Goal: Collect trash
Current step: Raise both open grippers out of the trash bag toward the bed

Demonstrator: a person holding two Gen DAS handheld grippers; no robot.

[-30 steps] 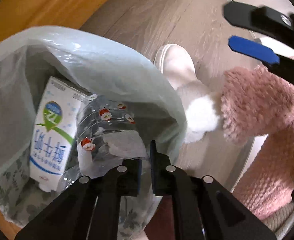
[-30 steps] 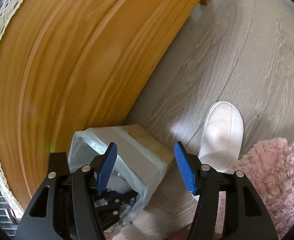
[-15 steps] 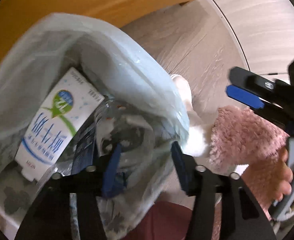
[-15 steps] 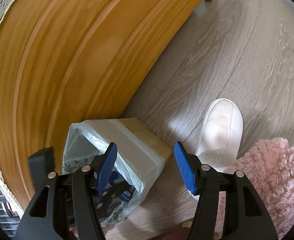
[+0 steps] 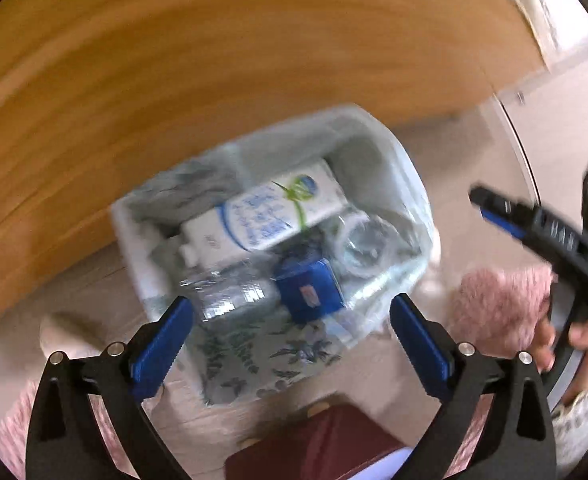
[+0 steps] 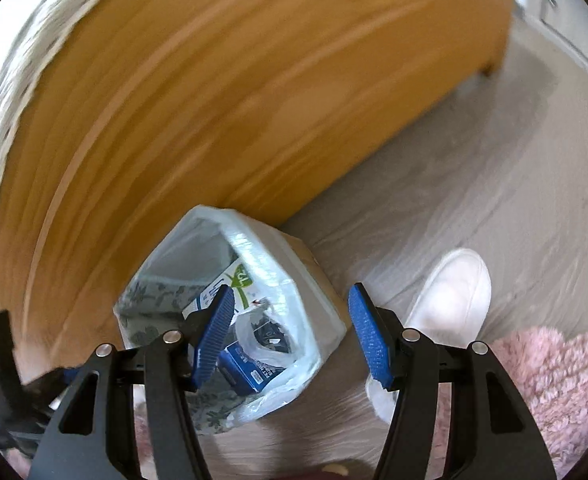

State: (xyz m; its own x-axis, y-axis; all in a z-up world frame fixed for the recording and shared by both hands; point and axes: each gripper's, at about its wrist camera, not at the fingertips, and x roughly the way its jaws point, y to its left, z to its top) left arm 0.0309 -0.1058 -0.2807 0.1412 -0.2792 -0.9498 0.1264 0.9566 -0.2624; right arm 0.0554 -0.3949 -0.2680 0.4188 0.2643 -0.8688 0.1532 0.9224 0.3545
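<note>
1. At far left a wooden furniture panel (image 6: 214,100) stands against the bin's back side — a hasty lift could knock a gripper into it.
2. The left gripper (image 5: 290,336) hangs above the lined bin (image 5: 134,240), its jaws spread wide and holding nothing. Motion blur smears this view, so small details inside are hard to read.
3. The trash lies inside the bin: a white milk carton (image 5: 266,220) on its side, a clear plastic bottle (image 5: 230,296) below it, a blue box (image 5: 309,292) just beside the bottle.
4. The thin bag liner (image 6: 294,280) drapes over the rim; a fingertip could snag it on the way out and drag the liner — perhaps the contents too — up and over the edge.
5. The right gripper (image 6: 290,336) hovers over the bin's right rim, jaws well apart and empty.
6. Further right a white slipper (image 6: 449,300) stands on the floor (image 6: 473,180) near the bin, beside a pink fleece leg (image 6: 553,372); a shifting foot might tip the light bin.
</note>
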